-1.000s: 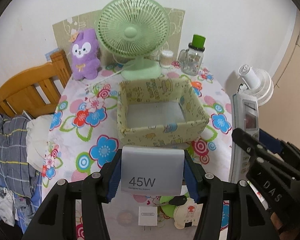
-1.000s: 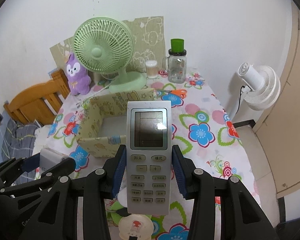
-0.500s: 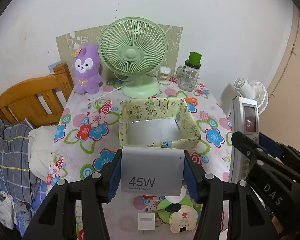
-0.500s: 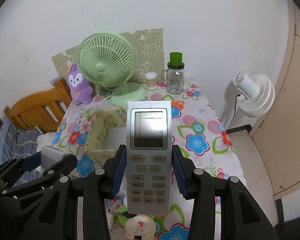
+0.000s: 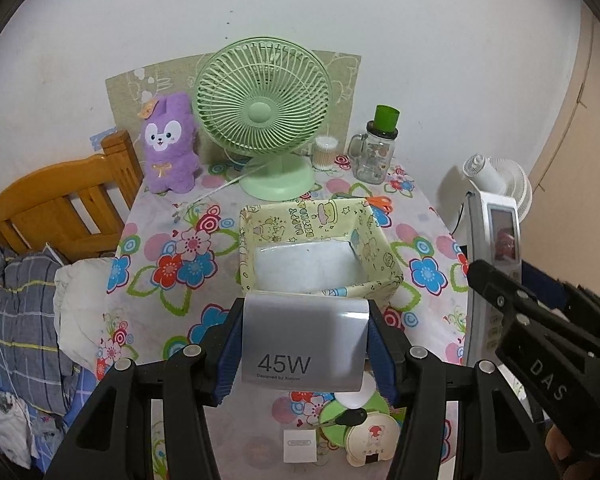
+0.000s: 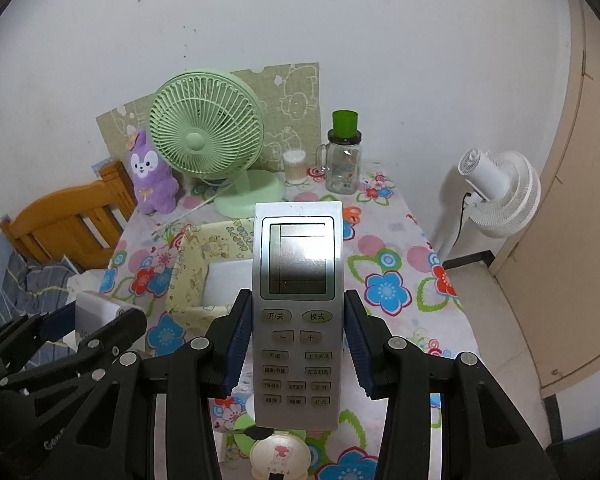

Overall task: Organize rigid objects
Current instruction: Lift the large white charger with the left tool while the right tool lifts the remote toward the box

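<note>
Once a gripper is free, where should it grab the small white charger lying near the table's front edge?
Grip the small white charger across its two flat side faces, coming straight down from above. It lies flat and square on the tablecloth, and the round green and cream item crowds its right side, so keep the fingers clear of that.

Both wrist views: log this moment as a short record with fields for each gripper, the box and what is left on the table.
left gripper: shut on grey 45W charger, held above the table
right gripper: shut on silver remote, screen up
yellow box: open, nothing inside
near table edge: small white adapter, round green and cream item
</note>
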### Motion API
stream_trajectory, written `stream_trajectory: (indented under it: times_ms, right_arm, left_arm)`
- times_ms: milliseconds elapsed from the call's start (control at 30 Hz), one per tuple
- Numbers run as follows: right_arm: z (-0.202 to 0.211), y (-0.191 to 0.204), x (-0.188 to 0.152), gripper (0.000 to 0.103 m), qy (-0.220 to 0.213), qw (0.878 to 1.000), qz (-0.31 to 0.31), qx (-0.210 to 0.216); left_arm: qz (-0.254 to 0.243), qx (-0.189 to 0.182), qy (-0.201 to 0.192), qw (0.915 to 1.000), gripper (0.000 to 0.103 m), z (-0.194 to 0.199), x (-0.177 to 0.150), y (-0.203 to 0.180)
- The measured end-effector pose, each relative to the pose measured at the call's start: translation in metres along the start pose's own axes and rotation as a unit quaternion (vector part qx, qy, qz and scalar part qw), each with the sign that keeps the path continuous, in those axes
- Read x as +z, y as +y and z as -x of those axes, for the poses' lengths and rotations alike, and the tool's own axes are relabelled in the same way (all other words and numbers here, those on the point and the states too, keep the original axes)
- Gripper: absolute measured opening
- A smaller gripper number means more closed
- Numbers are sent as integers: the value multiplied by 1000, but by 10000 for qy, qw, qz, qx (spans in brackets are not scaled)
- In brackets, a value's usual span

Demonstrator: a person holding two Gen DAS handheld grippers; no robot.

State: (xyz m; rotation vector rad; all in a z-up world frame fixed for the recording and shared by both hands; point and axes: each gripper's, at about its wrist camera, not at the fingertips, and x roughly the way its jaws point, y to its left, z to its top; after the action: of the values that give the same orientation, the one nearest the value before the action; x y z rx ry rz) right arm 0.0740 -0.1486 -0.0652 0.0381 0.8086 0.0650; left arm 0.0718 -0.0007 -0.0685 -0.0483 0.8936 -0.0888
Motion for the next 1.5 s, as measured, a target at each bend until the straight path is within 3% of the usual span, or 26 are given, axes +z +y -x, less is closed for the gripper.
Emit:
stream_trajectory:
  times_ms: [900,1500]
  right_arm:
    - [-87,-13,42,48,461,9972,365,465]
    - [-133,-3,53,48,812,9940,598,422]
  left_arm:
    - [285,355,253,9986,57,-72,49,-1]
    - [235,349,528,9977,57,-119,61,12]
